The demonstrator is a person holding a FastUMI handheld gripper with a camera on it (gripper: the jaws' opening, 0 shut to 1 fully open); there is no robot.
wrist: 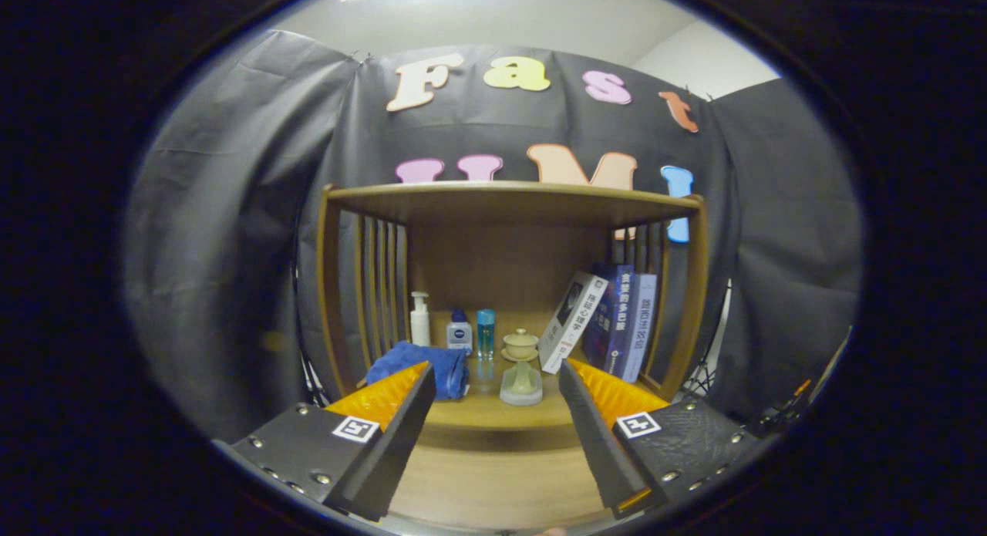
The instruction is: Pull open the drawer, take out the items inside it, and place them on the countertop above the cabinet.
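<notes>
The gripper (493,401) has its fingers spread wide, holding and touching nothing, over the wooden countertop (493,474). Beyond them on the countertop stands an open shelf unit (509,200); inside it sit a blue cloth (436,366), bottles (459,332), a small lidded cup (520,343) and leaning books (609,320). The drawer probably lies below, out of sight.

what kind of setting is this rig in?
Likely a staged household booth: a wooden cabinet against a black cloth wall, its countertop holding toiletry bottles, a blue towel and books. The gripper is open, holding nothing.
</notes>
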